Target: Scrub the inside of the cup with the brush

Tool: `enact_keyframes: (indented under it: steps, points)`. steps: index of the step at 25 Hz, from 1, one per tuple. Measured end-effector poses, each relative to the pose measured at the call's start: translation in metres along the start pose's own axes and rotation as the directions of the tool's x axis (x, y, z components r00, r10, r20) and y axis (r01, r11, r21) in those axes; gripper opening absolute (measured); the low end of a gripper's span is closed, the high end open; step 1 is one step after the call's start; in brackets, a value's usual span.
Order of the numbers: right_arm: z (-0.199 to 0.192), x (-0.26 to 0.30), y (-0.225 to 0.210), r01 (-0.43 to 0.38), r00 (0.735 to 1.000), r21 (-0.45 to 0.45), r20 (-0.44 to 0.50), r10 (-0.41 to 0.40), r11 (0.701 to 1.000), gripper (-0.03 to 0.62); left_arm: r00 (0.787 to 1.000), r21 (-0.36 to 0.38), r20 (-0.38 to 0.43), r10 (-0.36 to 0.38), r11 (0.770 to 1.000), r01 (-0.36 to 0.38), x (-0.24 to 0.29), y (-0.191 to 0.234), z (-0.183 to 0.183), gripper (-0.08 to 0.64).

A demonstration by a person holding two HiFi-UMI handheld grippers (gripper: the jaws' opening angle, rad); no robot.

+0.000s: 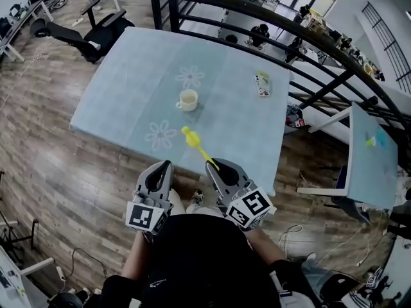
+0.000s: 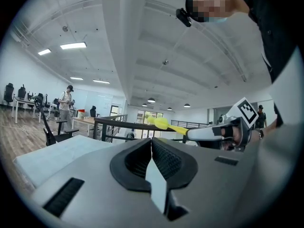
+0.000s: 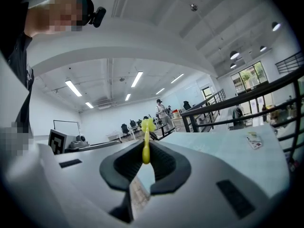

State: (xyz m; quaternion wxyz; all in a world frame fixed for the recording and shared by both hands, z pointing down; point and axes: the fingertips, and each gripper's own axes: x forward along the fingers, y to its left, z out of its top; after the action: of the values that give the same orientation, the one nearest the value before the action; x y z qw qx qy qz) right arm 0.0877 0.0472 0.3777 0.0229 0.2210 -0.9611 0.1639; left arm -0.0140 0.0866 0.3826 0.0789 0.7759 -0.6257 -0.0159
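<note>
A cream cup [image 1: 187, 99] stands upright near the middle of the pale blue table [image 1: 128, 69]. My right gripper [image 1: 214, 166] is shut on the handle of a yellow brush [image 1: 197, 144], whose head points out over the table's near edge toward the cup. In the right gripper view the brush [image 3: 146, 141] sticks straight out from between the jaws. My left gripper [image 1: 164, 165] is shut with nothing in it, held level just short of the table's near edge. From the left gripper view the brush [image 2: 164, 124] and the right gripper [image 2: 190, 133] show at the right.
A small printed card or packet [image 1: 262, 83] lies at the table's right side. A dark metal railing [image 1: 270, 18] runs behind and right of the table. An office chair [image 1: 90, 34] stands at the far left. A second blue table [image 1: 369, 165] is at the right.
</note>
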Motion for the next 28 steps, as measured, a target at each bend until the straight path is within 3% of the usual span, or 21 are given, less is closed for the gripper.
enact_keyframes:
  steps: [8, 19, 28]
  points:
    - [0.022, -0.004, -0.05, 0.157, 0.988, 0.017, 0.001, -0.157, 0.987, 0.038, 0.993, 0.023, -0.036, -0.11, 0.994, 0.111, 0.06, 0.012, 0.009, 0.015]
    - [0.041, 0.061, -0.091, 0.309, 0.951, 0.031, 0.007, -0.31, 0.95, 0.038, 0.966, 0.03, -0.1, -0.237, 0.97, 0.241, 0.149, 0.076, 0.004, 0.015]
    - [0.043, 0.097, -0.099, 0.415, 0.91, 0.024, 0.003, -0.415, 0.91, 0.038, 0.93, 0.025, -0.217, -0.298, 0.95, 0.31, 0.181, 0.123, -0.039, 0.015]
